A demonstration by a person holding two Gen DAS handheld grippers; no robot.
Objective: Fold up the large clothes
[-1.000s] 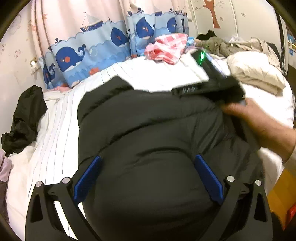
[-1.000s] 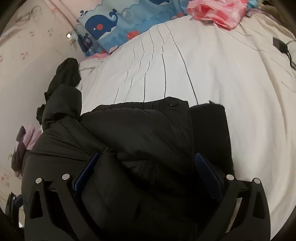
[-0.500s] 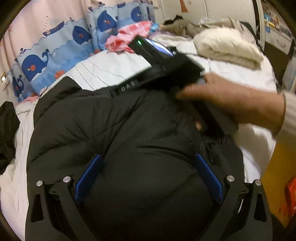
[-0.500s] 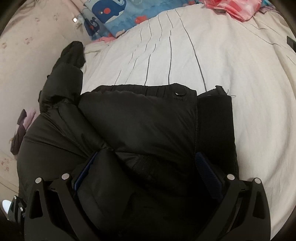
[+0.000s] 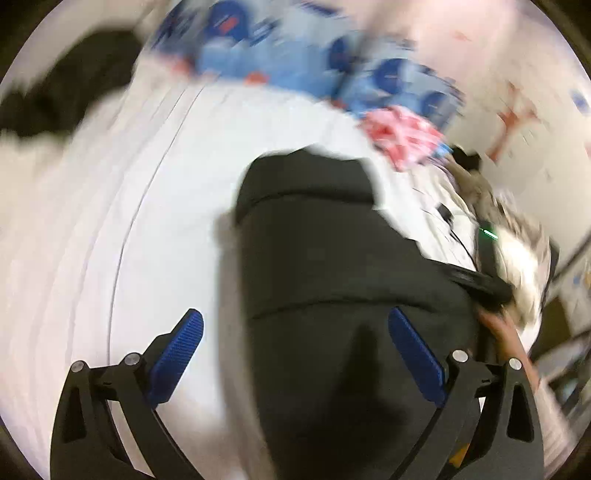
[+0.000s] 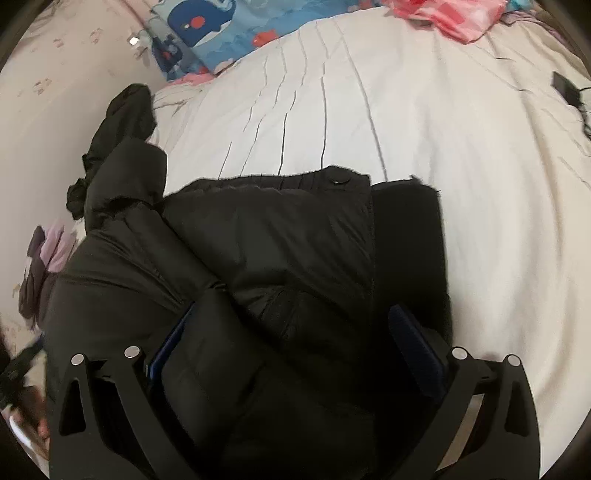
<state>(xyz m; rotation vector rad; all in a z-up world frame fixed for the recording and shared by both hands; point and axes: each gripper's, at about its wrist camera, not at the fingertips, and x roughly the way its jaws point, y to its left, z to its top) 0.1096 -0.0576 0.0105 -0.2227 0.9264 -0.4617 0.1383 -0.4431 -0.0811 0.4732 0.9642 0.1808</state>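
Bedroom scene: white pinstriped bedsheet (image 6: 369, 122) is filling both views, whale-print curtain (image 6: 207, 26) running behind it, a pink checked garment (image 5: 402, 136) sitting at the far edge. Black puffer jacket (image 6: 266, 251) is lying bunched on the sheet near the bed's front edge, snap button (image 6: 337, 181) showing on the top hem.

Change vs half a second ago: left wrist view is swinging hard, now motion-blurred, and left gripper (image 5: 295, 354) is sitting half off the jacket, left pad over bare sheet. Jaws spread wide, holding nothing. My read: it's repositioning for the next fold edge.

Right gripper (image 6: 295, 354) is pressing into the jacket, pads part-buried in padding, jaws apart, not pinching. Probably anchoring the pile.

Material: quilted, slick, puffy shell; thick rounded folds; likely springing back unless held.
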